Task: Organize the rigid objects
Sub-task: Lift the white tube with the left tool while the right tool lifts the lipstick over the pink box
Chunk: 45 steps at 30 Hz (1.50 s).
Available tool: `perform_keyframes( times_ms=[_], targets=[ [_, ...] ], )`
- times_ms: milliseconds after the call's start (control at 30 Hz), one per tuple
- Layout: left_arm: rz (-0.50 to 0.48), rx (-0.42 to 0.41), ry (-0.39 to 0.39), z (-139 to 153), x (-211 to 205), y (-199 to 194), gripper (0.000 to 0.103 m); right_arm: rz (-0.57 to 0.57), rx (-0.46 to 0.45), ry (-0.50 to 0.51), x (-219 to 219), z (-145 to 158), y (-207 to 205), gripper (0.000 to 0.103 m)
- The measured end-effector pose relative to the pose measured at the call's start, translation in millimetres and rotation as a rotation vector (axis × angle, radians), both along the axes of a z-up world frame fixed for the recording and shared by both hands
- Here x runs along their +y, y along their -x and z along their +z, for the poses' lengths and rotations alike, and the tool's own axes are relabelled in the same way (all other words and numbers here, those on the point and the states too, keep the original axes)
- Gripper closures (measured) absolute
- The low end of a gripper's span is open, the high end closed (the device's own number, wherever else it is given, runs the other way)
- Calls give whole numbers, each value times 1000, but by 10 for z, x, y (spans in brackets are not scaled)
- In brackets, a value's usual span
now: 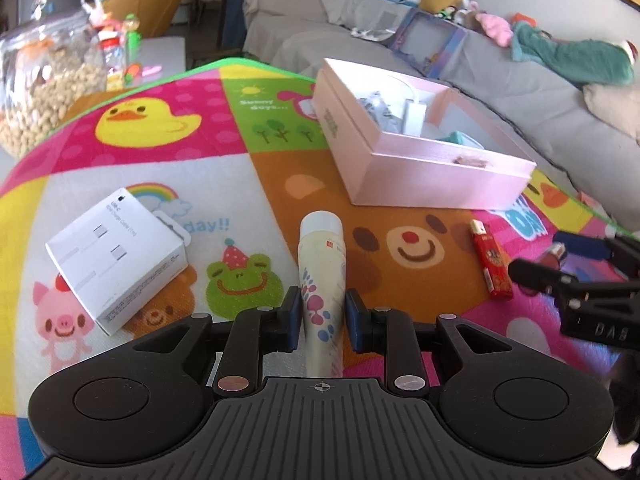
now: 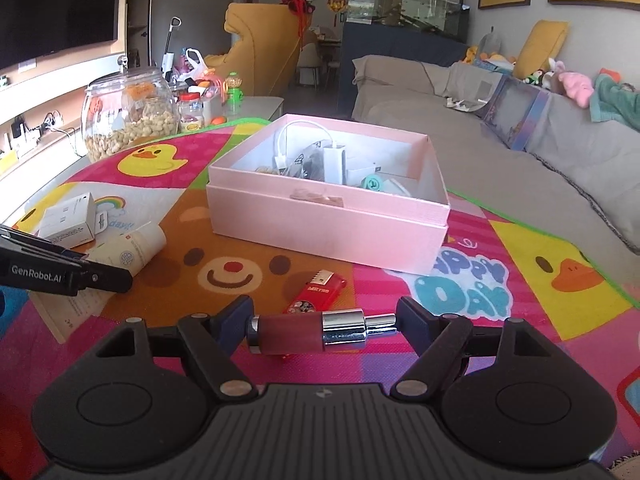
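Note:
A cream tube [image 1: 322, 264] with a white cap points away from me, and my left gripper [image 1: 322, 320] is shut on its patterned lower end. In the right wrist view that tube [image 2: 132, 248] shows at the left beside a left fingertip [image 2: 108, 278]. My right gripper [image 2: 324, 330] is shut endwise on a reddish-brown lipstick [image 2: 292, 334] with a silver collar, held crosswise just above the mat. An open pink box [image 2: 328, 228] with a charger, cable and small items stands ahead. A red lighter [image 2: 316, 292] lies on the mat in front of it.
A white cable carton [image 1: 120, 256] lies at the left on the colourful cartoon mat [image 1: 280, 184]. A glass jar of peanuts [image 2: 128, 116] and small bottles stand at the far left edge. A grey sofa [image 2: 500, 128] with toys runs along the right.

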State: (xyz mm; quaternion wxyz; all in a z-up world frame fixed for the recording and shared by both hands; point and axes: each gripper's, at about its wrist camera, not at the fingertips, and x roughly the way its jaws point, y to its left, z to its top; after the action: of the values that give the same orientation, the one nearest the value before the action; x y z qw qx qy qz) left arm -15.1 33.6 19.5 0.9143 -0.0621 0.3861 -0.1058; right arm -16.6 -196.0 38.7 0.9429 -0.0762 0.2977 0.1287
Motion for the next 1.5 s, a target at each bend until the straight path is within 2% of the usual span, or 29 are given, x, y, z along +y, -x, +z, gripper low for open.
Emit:
perform_keyframes(
  times_ms=[100, 200, 300, 400, 433, 533, 633, 700, 733, 833, 933, 1100, 1200, 1300, 1333, 1367, 1400, 1500],
  targets=[
    [-122, -6, -3, 8, -103, 157, 77, 15, -19, 7, -63, 34, 87, 24],
    [-237, -30, -66, 54, -269, 380, 77, 20, -41, 16, -157, 92, 197, 24],
    [-285, -72, -81, 233, -357, 508, 78, 2, -81, -3, -302, 218, 306, 24],
    [-310, -179, -75, 626, -414, 532, 84, -23, -145, -35, -462, 438, 388, 24],
    [-318, -229, -77, 790, -428, 516, 97, -29, -171, -48, -505, 518, 404, 24],
    [-327, -359, -84, 1227, -509, 381, 95, -42, -250, -85, -603, 744, 423, 24],
    [-315, -440, -112, 1414, -622, 207, 95, -70, -304, -99, -640, 865, 415, 24],
    [-338, -403, -87, 1384, -651, 100, 95, -74, -308, -101, -661, 867, 406, 24],
    [-351, -375, -73, 1324, -655, 69, 91, -73, -299, -99, -669, 842, 398, 24],
    [-349, -245, -88, 1019, -663, 7, 89, -75, -251, -81, -674, 694, 342, 24],
    [-285, -163, -136, 705, -594, 22, 89, -90, -174, -63, -632, 493, 229, 24],
    [-205, -52, -115, 356, -451, -27, 89, -74, -77, -46, -506, 203, 100, 24],
    [-192, -22, -67, 238, -435, -114, 88, -66, -36, -35, -416, 78, 60, 24],
    [-181, -9, -19, 144, -468, -200, 77, -55, -9, -20, -356, -18, 74, 24],
    [-174, -1, -23, 103, -523, -236, 68, -54, -3, -12, -341, -47, 73, 24],
    [-175, 16, -28, 67, -562, -261, 65, -55, 4, 0, -327, -82, 73, 24],
    [-186, 53, -32, 14, -609, -291, 68, -57, 11, 12, -318, -114, 72, 24],
    [-175, 18, -77, -5, -706, -233, 68, -63, 31, 38, -306, -197, 69, 24]
  ],
)
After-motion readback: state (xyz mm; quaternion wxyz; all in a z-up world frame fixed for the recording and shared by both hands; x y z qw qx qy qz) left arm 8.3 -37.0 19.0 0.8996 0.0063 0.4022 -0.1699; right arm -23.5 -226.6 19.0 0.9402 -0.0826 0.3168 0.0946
